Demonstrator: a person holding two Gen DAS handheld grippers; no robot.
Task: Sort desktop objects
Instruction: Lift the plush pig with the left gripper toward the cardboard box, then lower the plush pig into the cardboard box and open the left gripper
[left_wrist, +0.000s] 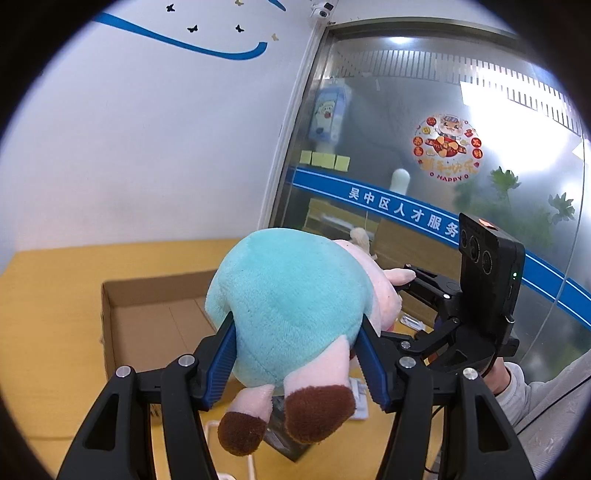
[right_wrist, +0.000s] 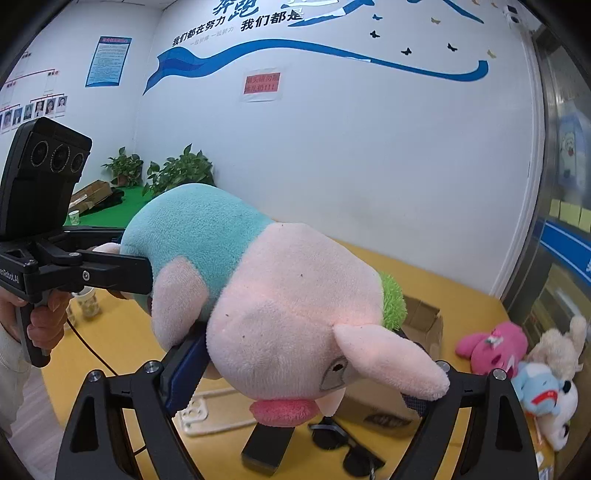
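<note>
- On the far white wall I see a blue wave decal (right_wrist: 317, 51) with small butterfly stickers (right_wrist: 406, 51) near its right end.
- Below the wave hangs a red notice (right_wrist: 261, 84); I cannot read it.
- Far left, a blue poster (right_wrist: 108, 61) and a row of portrait photos (right_wrist: 33, 112) are on the side wall.
- Two potted plants (right_wrist: 177, 171) stand in the far corner.
- On the right, I see a glass door (left_wrist: 424, 110) with a round red festive sticker (left_wrist: 447, 147) and yellow sticky notes (left_wrist: 325, 159).
</note>
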